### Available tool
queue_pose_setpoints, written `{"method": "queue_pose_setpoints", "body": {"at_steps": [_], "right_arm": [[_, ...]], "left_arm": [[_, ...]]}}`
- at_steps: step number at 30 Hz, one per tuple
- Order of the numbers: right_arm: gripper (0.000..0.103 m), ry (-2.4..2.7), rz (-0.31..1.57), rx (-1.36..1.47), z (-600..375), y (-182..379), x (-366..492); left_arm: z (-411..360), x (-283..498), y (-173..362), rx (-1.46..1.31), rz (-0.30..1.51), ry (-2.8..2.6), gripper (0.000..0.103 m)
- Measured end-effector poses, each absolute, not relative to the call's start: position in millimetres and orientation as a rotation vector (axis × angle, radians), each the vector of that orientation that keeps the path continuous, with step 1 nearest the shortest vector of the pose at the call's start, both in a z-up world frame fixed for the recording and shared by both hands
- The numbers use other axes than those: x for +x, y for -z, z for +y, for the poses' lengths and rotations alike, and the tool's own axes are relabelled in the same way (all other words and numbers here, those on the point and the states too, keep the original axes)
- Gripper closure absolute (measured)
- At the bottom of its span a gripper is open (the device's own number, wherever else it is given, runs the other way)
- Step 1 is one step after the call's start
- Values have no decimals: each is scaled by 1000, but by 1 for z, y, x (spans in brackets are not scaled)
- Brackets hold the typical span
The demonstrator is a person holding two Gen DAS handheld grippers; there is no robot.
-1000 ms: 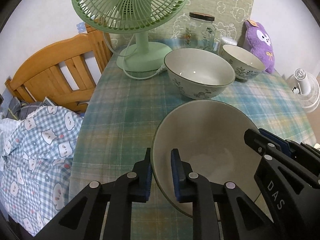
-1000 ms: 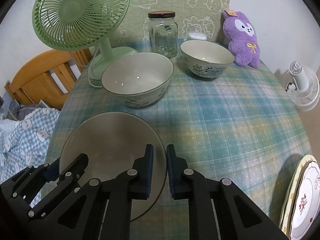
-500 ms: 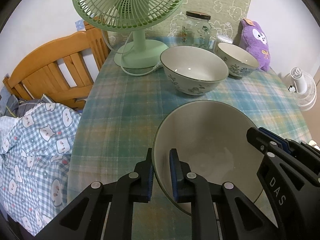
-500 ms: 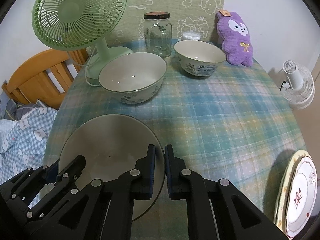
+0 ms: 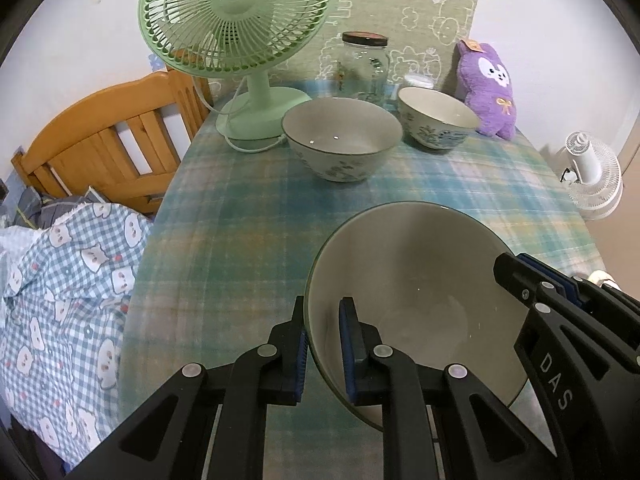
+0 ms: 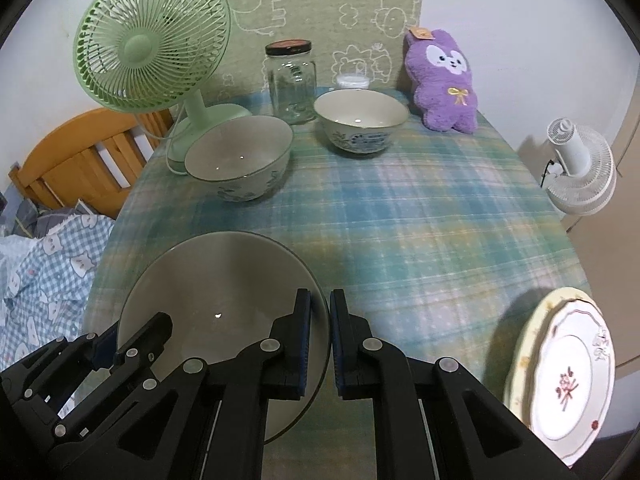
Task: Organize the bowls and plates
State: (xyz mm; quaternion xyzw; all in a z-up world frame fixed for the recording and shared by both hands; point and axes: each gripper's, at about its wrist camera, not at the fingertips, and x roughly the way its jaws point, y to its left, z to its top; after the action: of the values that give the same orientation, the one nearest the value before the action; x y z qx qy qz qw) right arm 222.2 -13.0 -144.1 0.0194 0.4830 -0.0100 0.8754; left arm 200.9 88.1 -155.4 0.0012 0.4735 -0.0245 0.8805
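A large grey-green bowl point(image 5: 416, 292) is held between both grippers above the near part of the table. My left gripper point(image 5: 323, 344) is shut on its left rim. My right gripper point(image 6: 320, 340) is shut on its right rim; the bowl also shows in the right wrist view point(image 6: 224, 304). A second large floral bowl point(image 5: 342, 138) stands mid-table, also seen in the right wrist view point(image 6: 240, 160). A smaller blue-patterned bowl point(image 6: 360, 120) stands behind it. Stacked plates point(image 6: 560, 372) lie at the near right edge.
A green desk fan point(image 5: 236, 40), a glass jar point(image 6: 292, 80) and a purple plush toy point(image 6: 440, 80) stand at the back of the plaid table point(image 6: 420, 220). A wooden chair point(image 5: 100, 140) and checked cloth point(image 5: 60, 280) are at the left. A white fan point(image 6: 580, 168) stands off the right edge.
Both grippers, still holding the large bowl, have pulled back and up from the far bowls, which now look smaller and farther. More of the stacked plates shows at right.
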Motion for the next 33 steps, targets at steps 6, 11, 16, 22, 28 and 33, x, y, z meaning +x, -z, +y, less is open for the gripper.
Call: {"method": "queue_pose_setpoints", "body": {"at_steps": [6, 11, 16, 22, 28, 33], "right_arm": [[90, 16, 1006, 34, -35, 137, 203], [90, 15, 1017, 27, -52, 138, 188], [90, 20, 1032, 25, -69, 143, 175], [90, 20, 1040, 24, -89, 146, 164], [90, 15, 1030, 19, -103, 146, 156], [90, 11, 1037, 16, -112, 152, 153]], "left_arm": [[68, 181, 151, -6, 977, 41, 91], [51, 167, 152, -13, 989, 36, 91], [34, 154, 154, -10, 994, 35, 91], [16, 143, 158, -14, 996, 32, 91], [2, 135, 159, -19, 985, 27, 91], [-8, 130, 164, -8, 979, 12, 92]]}}
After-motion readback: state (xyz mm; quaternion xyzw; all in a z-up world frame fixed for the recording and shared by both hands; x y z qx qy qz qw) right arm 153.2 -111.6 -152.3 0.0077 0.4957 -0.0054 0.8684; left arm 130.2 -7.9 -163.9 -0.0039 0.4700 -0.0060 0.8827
